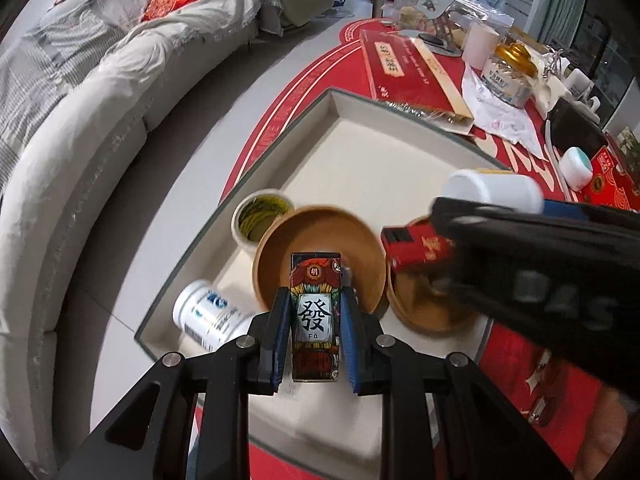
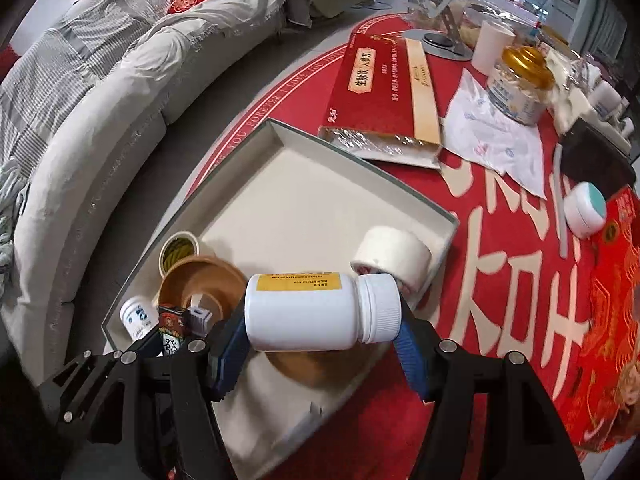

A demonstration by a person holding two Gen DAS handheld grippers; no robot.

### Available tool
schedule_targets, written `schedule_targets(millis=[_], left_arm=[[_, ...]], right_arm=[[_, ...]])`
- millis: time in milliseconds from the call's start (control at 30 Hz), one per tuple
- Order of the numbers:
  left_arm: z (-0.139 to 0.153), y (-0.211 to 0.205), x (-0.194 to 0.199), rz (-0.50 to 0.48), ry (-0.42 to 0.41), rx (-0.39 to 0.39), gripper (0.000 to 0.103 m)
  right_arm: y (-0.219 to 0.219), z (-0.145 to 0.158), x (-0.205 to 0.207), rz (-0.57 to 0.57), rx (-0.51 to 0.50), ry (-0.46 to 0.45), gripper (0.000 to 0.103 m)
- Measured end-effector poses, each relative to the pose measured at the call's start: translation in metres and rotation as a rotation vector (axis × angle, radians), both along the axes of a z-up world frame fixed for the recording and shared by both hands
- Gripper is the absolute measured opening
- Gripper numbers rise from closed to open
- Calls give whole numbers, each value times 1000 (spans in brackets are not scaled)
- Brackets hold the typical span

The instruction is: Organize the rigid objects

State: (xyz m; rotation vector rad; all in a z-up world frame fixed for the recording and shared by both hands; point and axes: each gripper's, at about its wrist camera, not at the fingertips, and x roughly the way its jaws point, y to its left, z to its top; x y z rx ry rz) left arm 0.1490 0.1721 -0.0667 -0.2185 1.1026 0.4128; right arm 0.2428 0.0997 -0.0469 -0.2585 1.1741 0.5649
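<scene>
Your left wrist view looks steeply down along its own fingers onto the near corner of the shallow tray [image 1: 224, 204], close in, with the sofa [image 1: 80, 128] curving up the left edge and the cluttered red table [image 1: 320, 80] running off to the upper right. Your right wrist view has the same downward tilt, from a spot slightly to the right, so more red tablecloth fills its right side. Both views share the tray, the wooden bowl [image 1: 316, 232] [image 2: 204, 280], the long red box [image 1: 404, 68] [image 2: 376, 80] and the sofa. Each catches the other gripper: the right one crosses the left view's right side, blurred.
</scene>
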Motion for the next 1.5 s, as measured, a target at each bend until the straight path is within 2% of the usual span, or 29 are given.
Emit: schedule_targets(millis=[33, 67, 100, 133, 167, 233, 267, 333, 367, 533, 667, 767, 933, 1133, 1300, 1333, 1400, 1500], left_arm=[[0, 0, 2, -4, -3, 4, 27], [0, 0, 3, -6, -3, 4, 36], [0, 0, 4, -5, -2, 4, 53], [0, 1, 4, 0, 1, 5, 64], [0, 3, 3, 9, -3, 8, 79], [2, 3, 1, 20, -15, 14, 83], [3, 4, 0, 23, -15, 17, 85], [4, 3, -1, 23, -9, 20, 97], [4, 2, -3, 22, -12, 23, 103], [10, -4, -12, 15, -19, 7, 103], [18, -18, -28, -22, -33, -20, 103], [20, -35, -41, -68, -30, -33, 103], [13, -69, -63, -133, -7, -44, 103], [7, -90, -79, -169, 35, -65, 103], [3, -97, -88, -171, 55, -69, 103], [3, -97, -89, -171, 59, -66, 103], [4, -98, -90, -171, 65, -65, 103], [6, -103, -87, -184, 66, -63, 103]], right_arm=[[3, -2, 2, 7, -5, 0, 66], [7, -5, 4, 17, -7, 7, 66], [8, -7, 6, 20, -7, 11, 66], [9, -9, 6, 21, -8, 13, 66], [10, -11, 7, 29, -3, 18, 66], [11, -13, 7, 42, 3, 25, 67], [10, -12, 6, 47, 8, 20, 80], [7, -7, 5, 44, 22, -9, 100], [4, -2, 2, 42, 34, -32, 100], [-19, 17, -12, 36, 32, -96, 100], [-72, 17, -26, -47, 47, -82, 100], [-129, -2, -42, -144, 30, -14, 100], [-185, -38, -65, -237, -37, 74, 100], [-198, -50, -69, -273, -48, 82, 100], [-173, -60, -55, -219, -81, 57, 100], [-168, -63, -54, -209, -91, 57, 98], [-160, -70, -52, -192, -113, 73, 79], [-156, -68, -52, -194, -129, 52, 65]])
